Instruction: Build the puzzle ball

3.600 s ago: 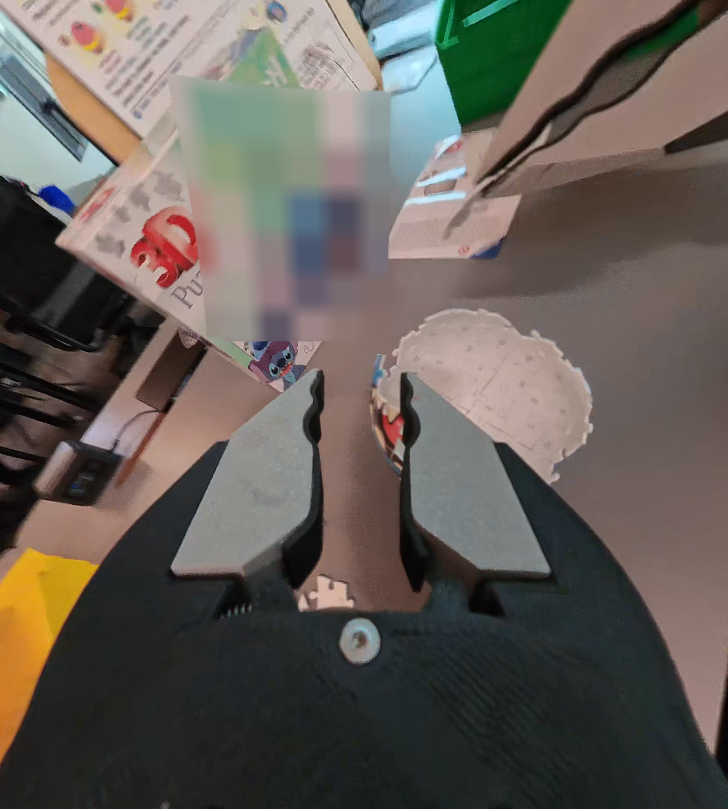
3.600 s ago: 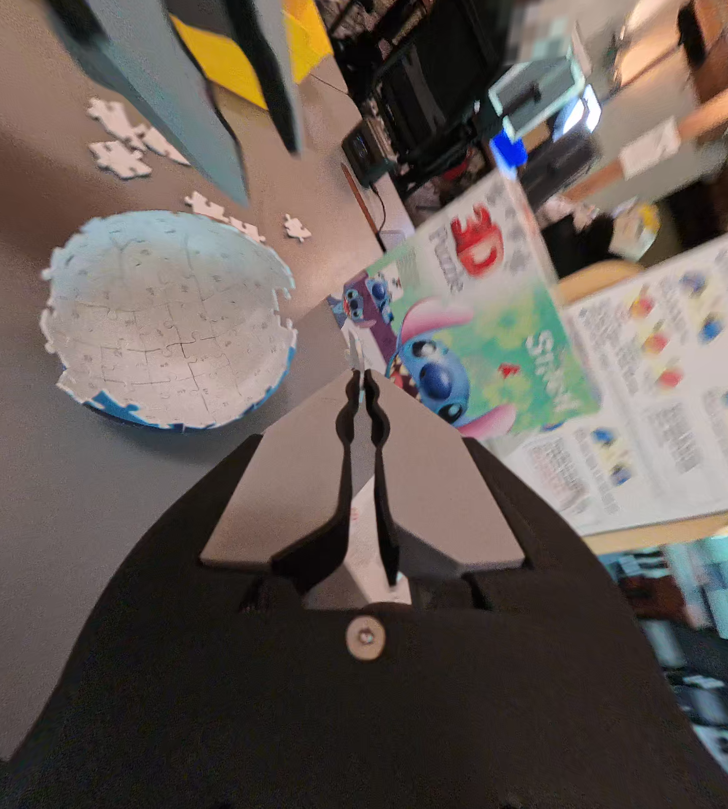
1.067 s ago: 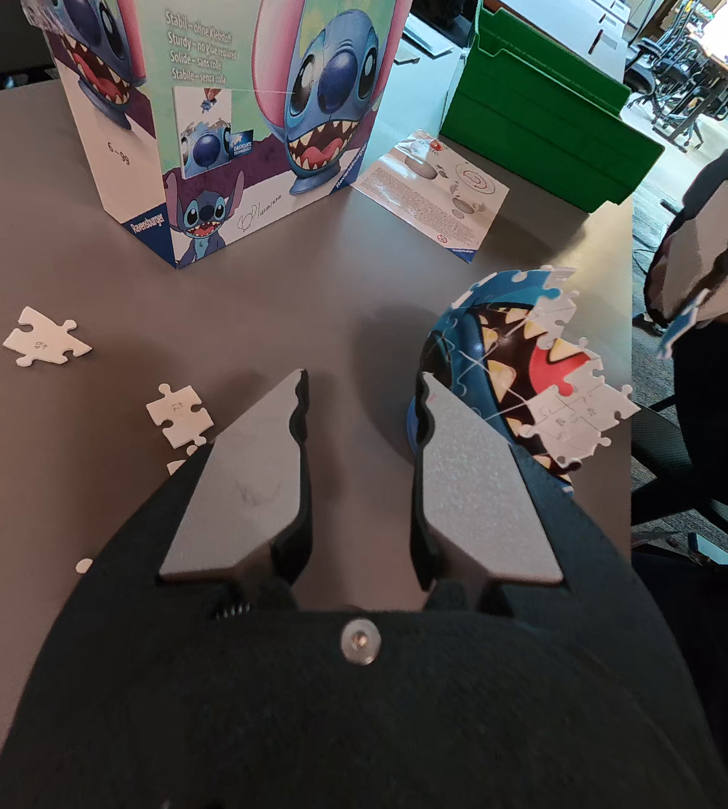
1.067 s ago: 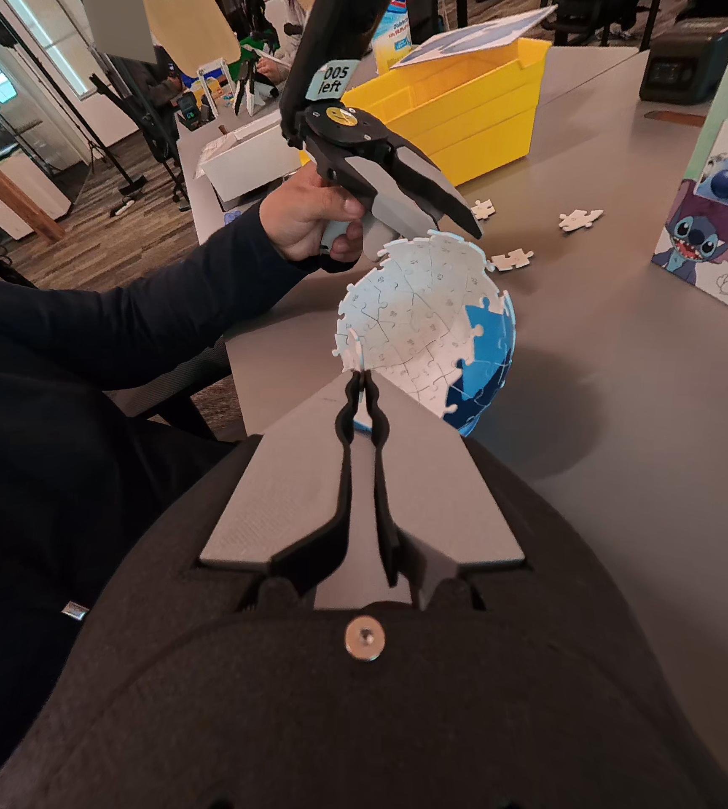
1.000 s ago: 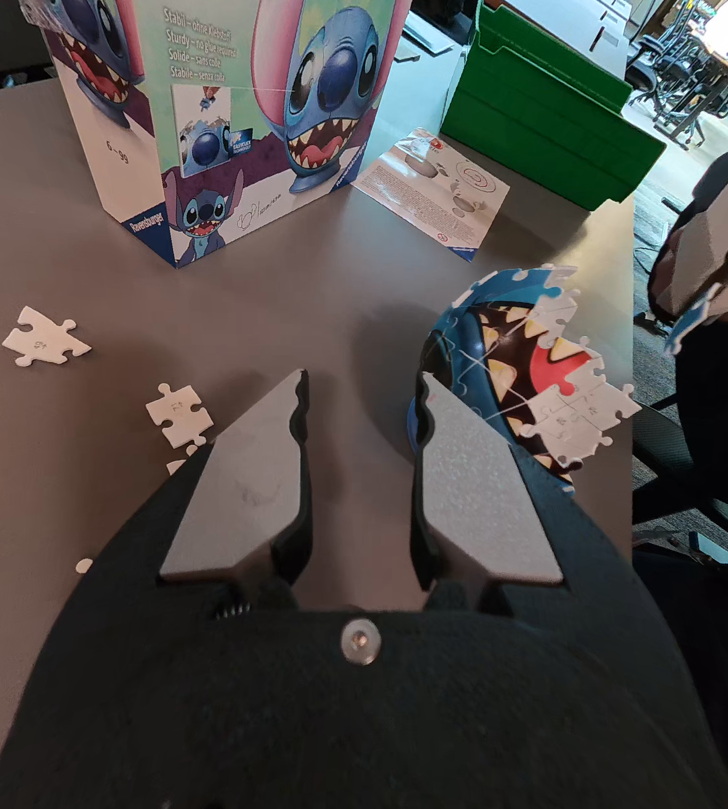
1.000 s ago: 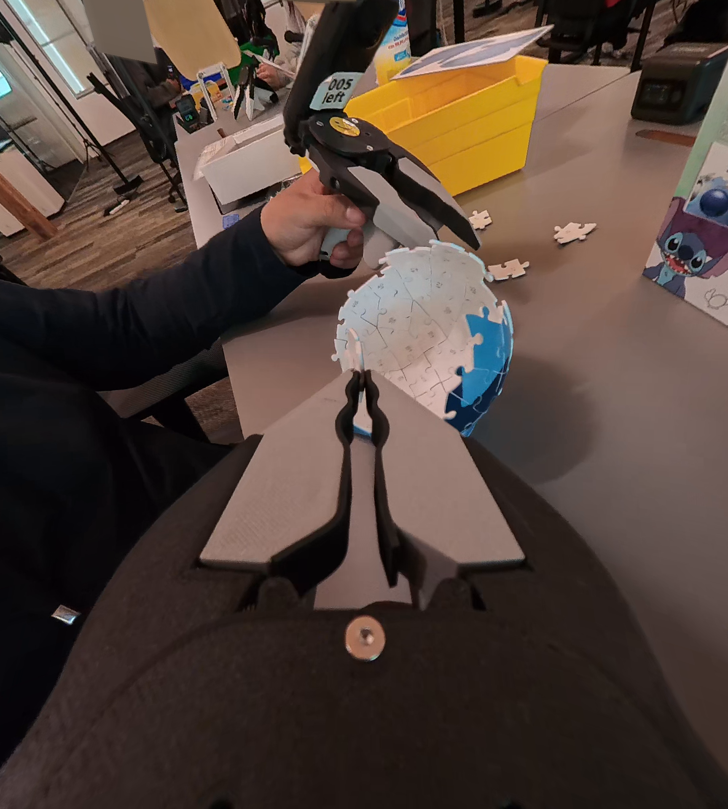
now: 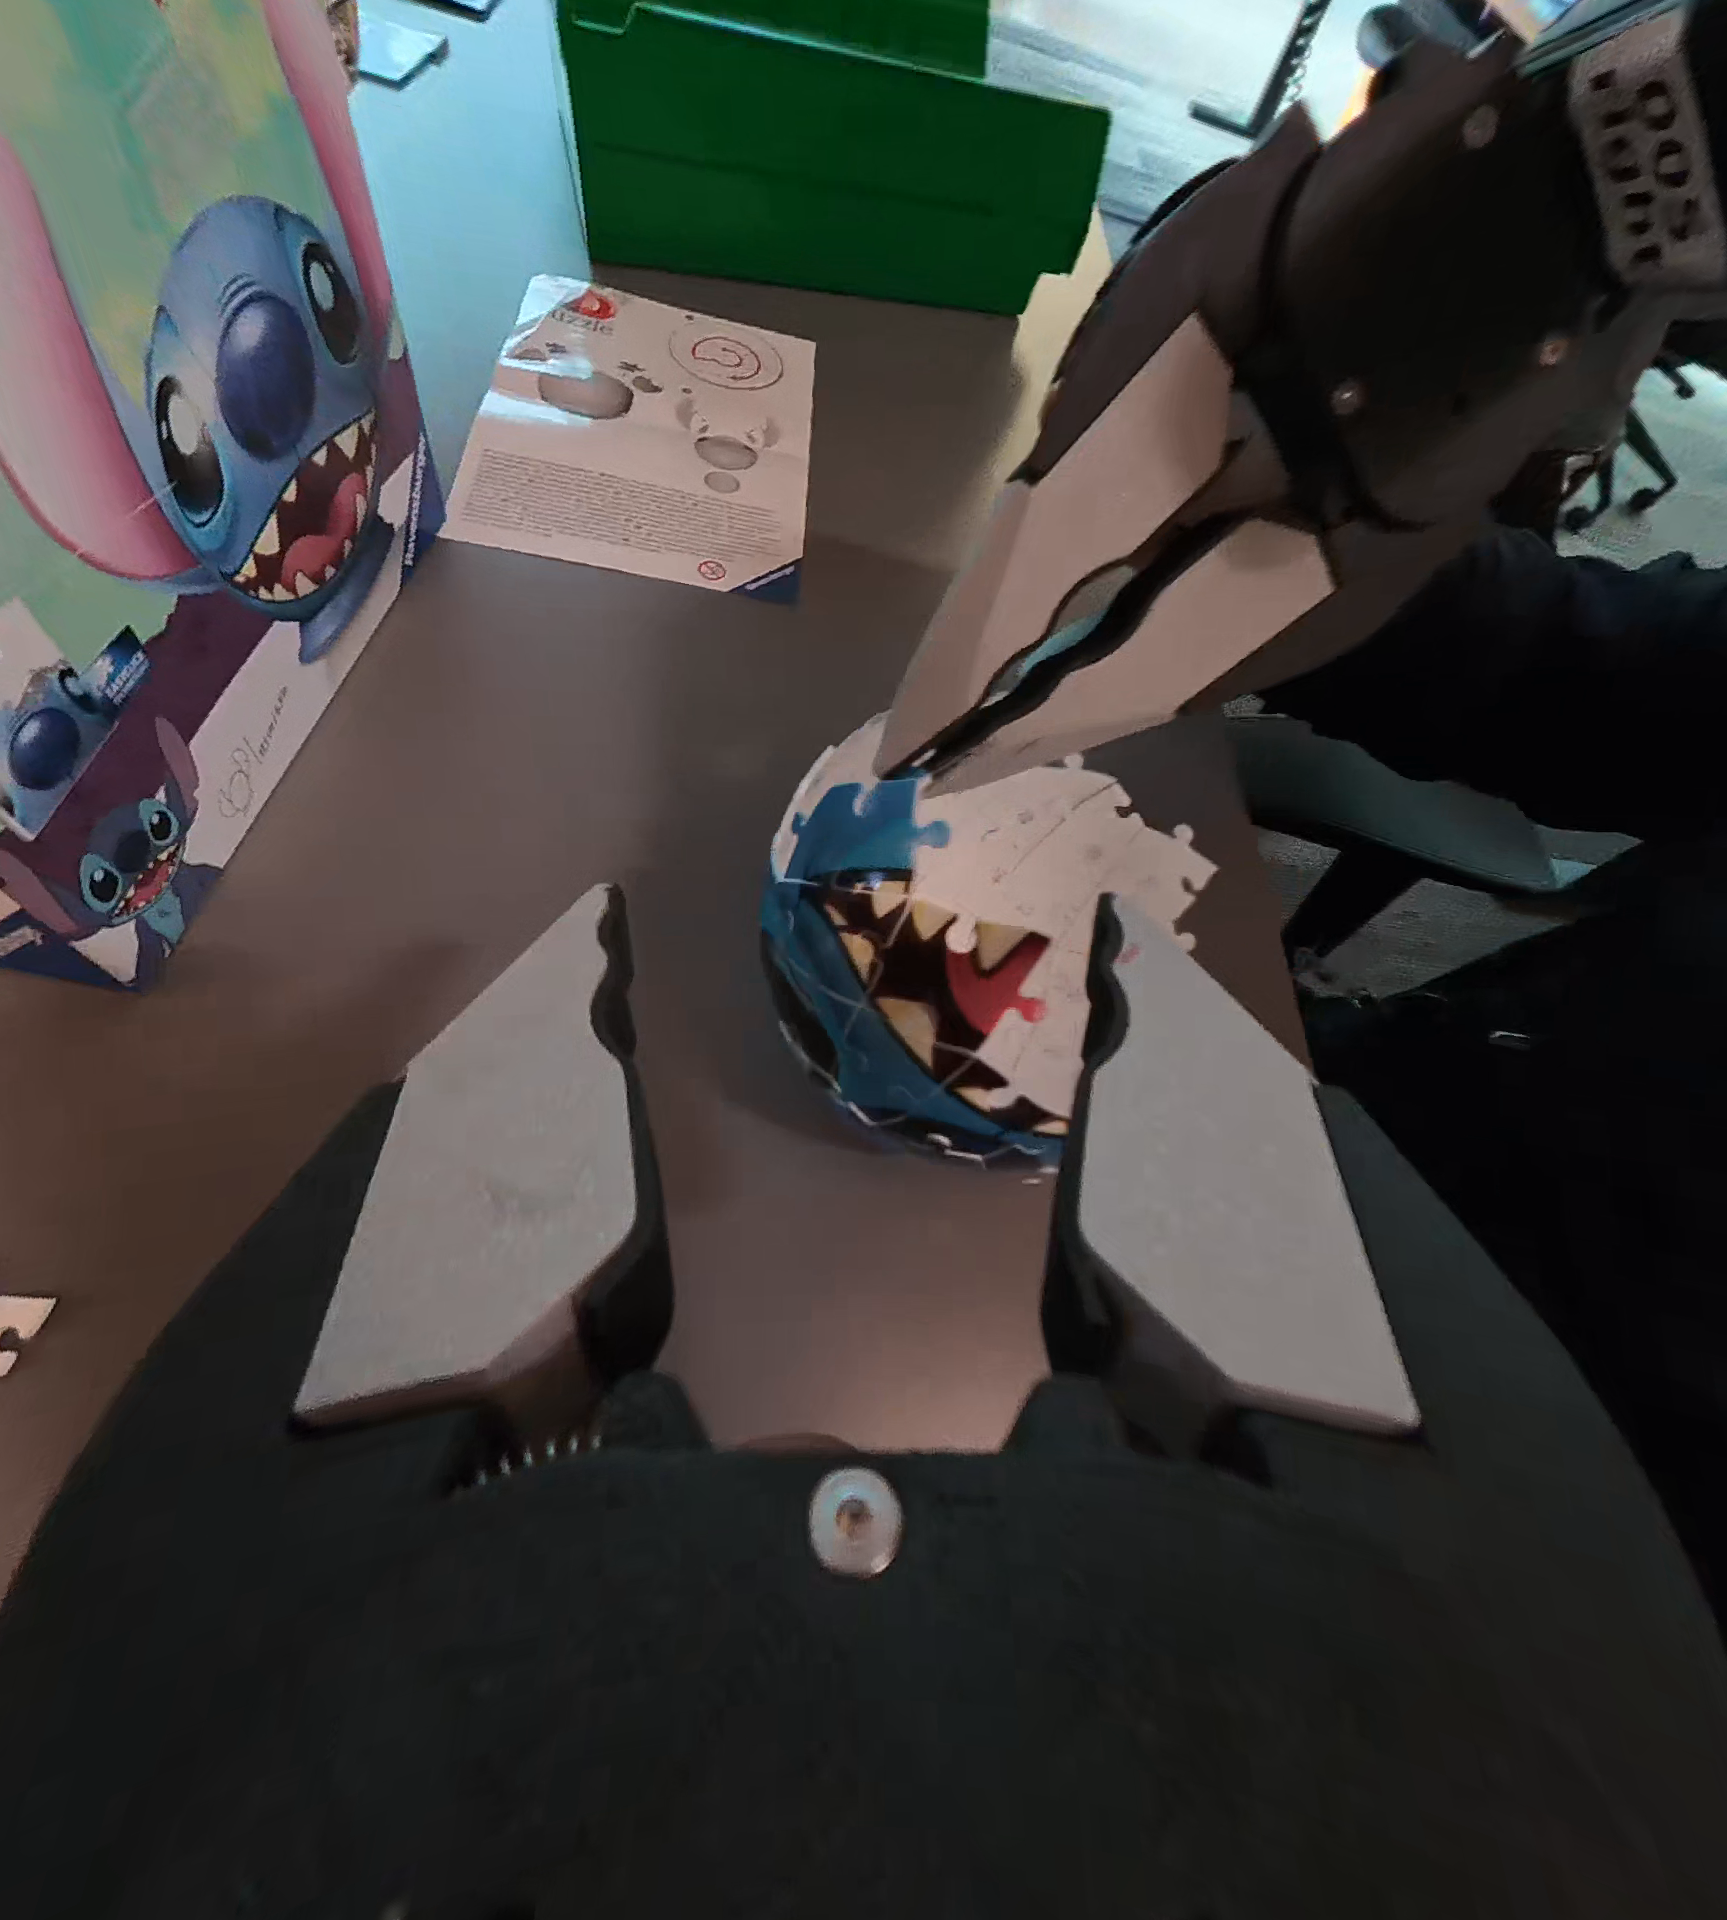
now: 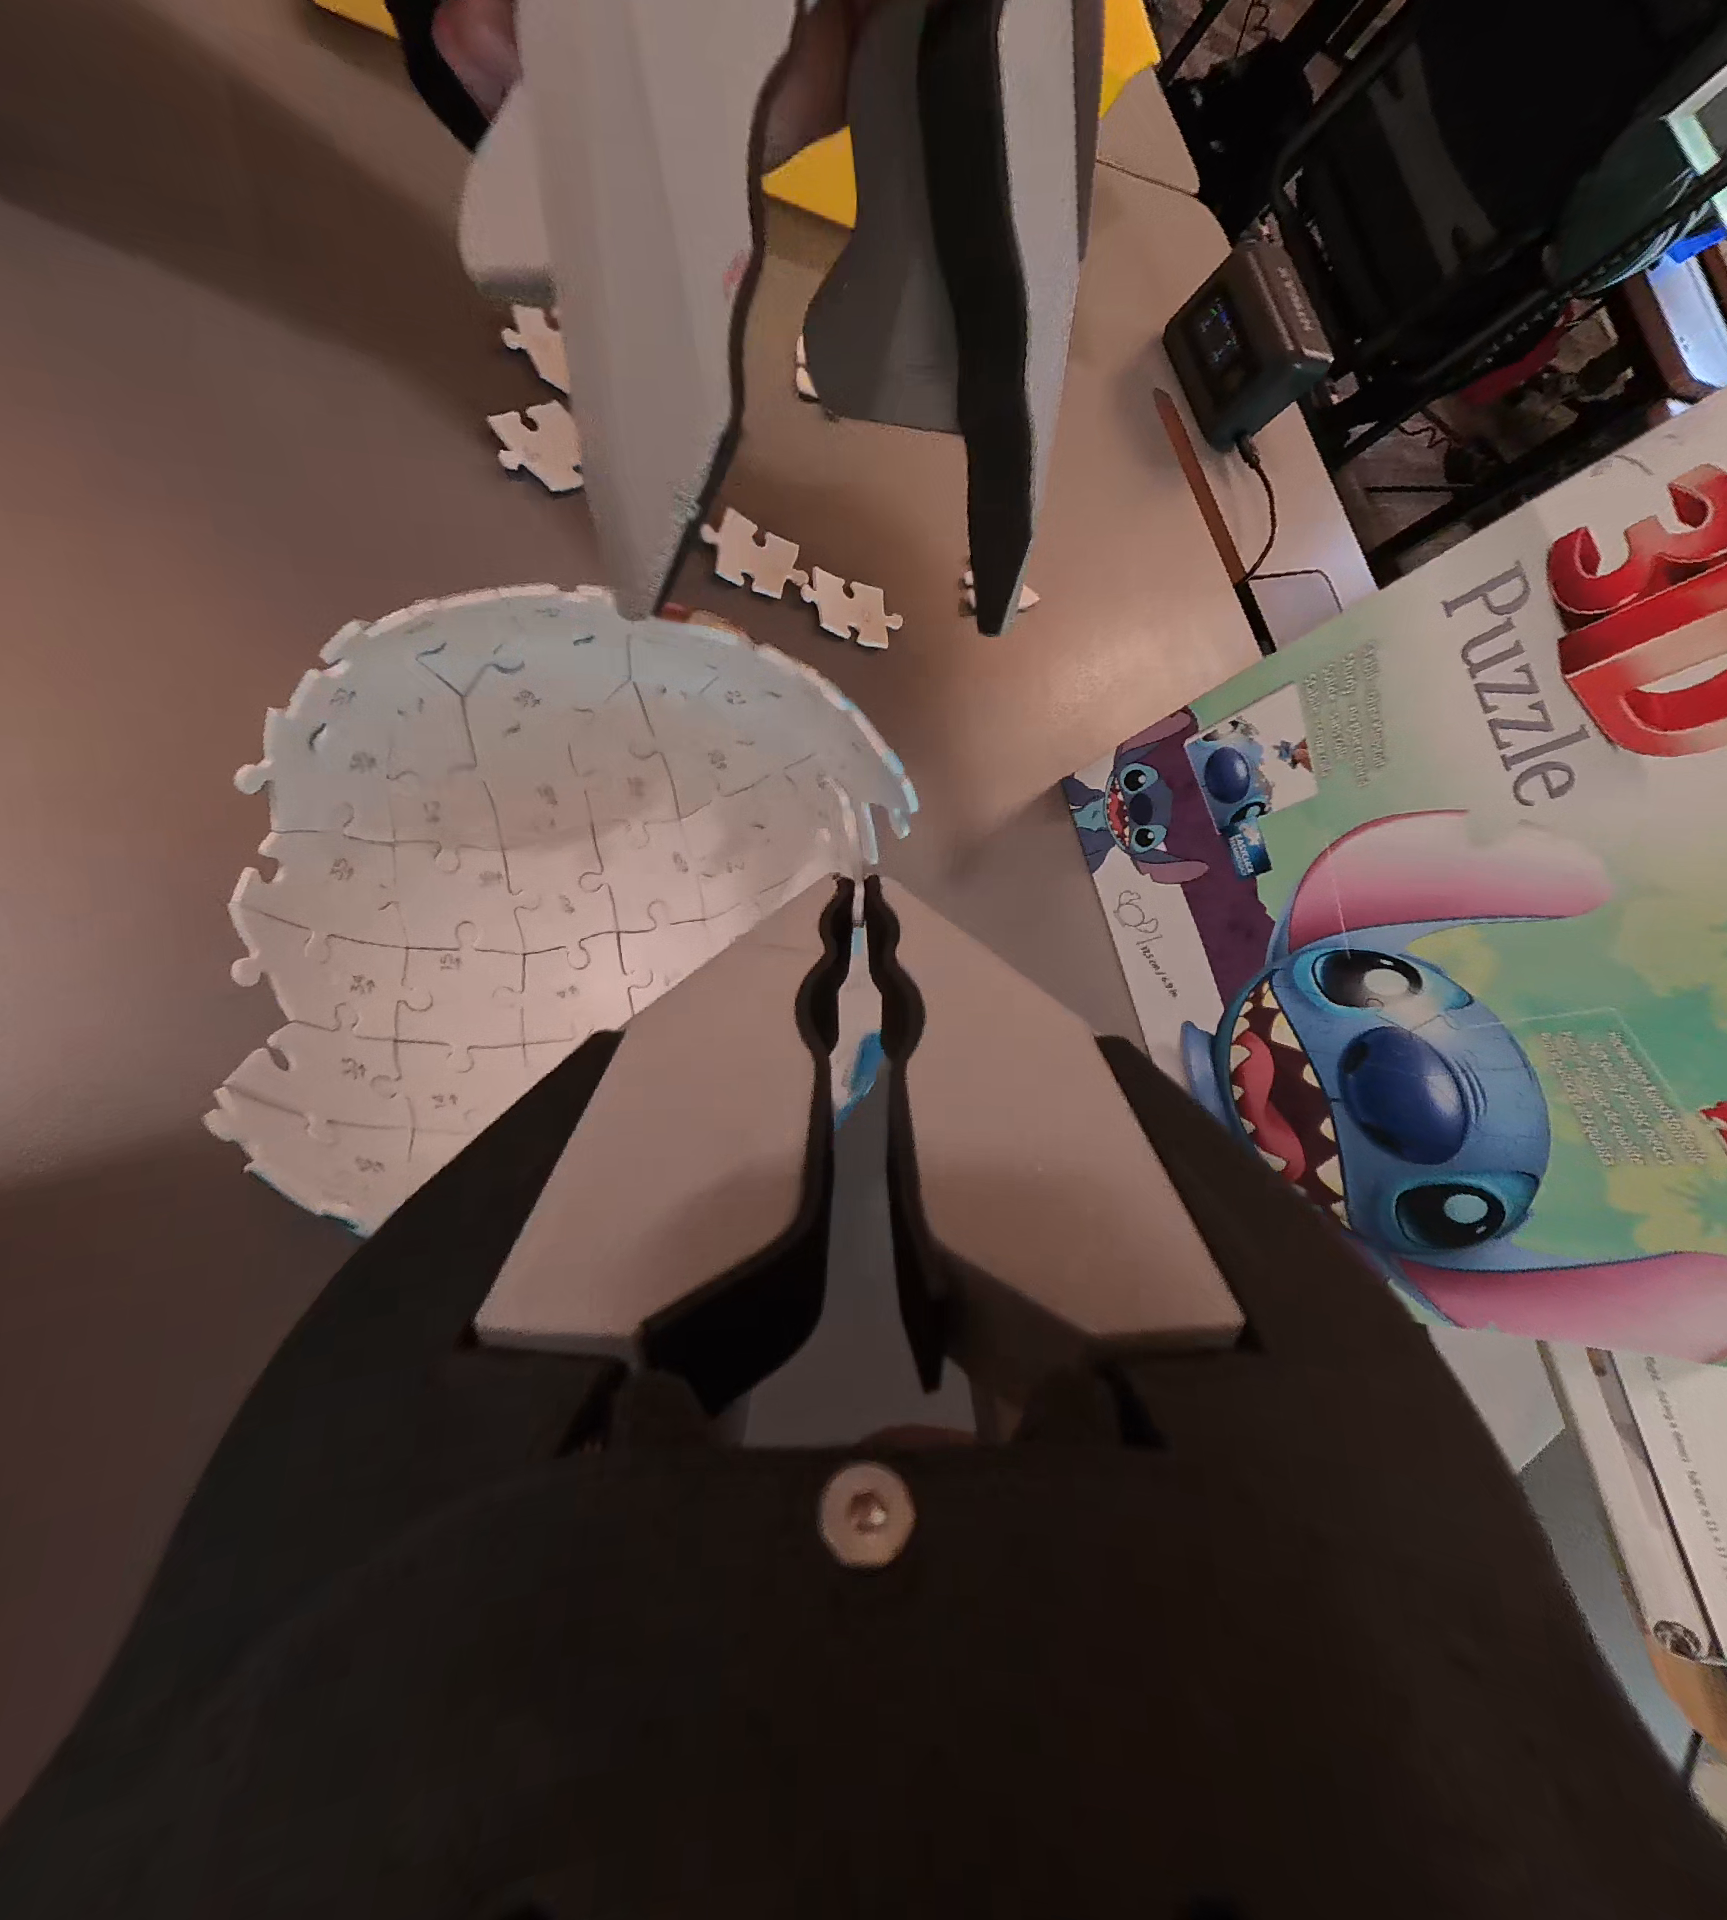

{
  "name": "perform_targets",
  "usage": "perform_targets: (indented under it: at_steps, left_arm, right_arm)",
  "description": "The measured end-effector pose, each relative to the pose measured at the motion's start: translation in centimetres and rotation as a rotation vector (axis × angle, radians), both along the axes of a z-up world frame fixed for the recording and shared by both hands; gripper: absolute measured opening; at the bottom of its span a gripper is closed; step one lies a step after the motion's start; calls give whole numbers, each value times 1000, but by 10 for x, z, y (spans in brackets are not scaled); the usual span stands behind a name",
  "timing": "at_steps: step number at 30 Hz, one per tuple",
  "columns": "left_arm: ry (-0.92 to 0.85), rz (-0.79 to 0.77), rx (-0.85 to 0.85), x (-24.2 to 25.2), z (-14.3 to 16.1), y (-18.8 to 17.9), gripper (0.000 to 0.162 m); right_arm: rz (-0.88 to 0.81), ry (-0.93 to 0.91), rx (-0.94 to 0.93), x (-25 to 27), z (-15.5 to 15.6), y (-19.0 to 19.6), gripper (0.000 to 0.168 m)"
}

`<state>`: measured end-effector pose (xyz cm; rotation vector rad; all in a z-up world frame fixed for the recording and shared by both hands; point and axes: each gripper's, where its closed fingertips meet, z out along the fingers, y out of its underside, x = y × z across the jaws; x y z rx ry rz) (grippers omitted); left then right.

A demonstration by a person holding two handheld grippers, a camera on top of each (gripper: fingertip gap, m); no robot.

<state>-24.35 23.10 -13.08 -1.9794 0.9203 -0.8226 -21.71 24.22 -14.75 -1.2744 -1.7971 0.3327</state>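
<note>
Half-built puzzle ball (image 7: 926, 977): an open shell on the grey counter (image 7: 547, 727), printed side blue with teeth, inner side white; the landmark for all below.

Right gripper (image 8: 857, 894): jaws closed on a blue puzzle piece (image 7: 864, 805), tips at the ball's upper rim.

Left gripper (image 7: 854, 925): jaws open wide and empty, just in front of the ball, one finger overlapping its side; contact cannot be told.

Loose pieces (image 8: 802, 587): scattered beyond the ball. Puzzle box (image 7: 163, 499) and instruction sheet (image 7: 635, 436): behind the ball.

Step in hand, as judged: seating the piece on the rim. Steady the shell with the left gripper, line up tab with notch, press lightly along the curve; hard pushing could buckle the joints.
</note>
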Motion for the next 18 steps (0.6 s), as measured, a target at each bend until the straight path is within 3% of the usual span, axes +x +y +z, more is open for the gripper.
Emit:
perform_targets:
  at_steps: [10,13,18]
  left_arm:
    - [35,34,45,-9,16,-15,88]
    - [22,100,31,-26,17,-22,88]
    - [-54,174,2,-48,12,-32,87]
  right_arm:
    - [-36,117,-47,23,15,-3,0]
    - [-79,184,-130,46,22,6,0]
    - [89,335,-449,56,44,-24,0]
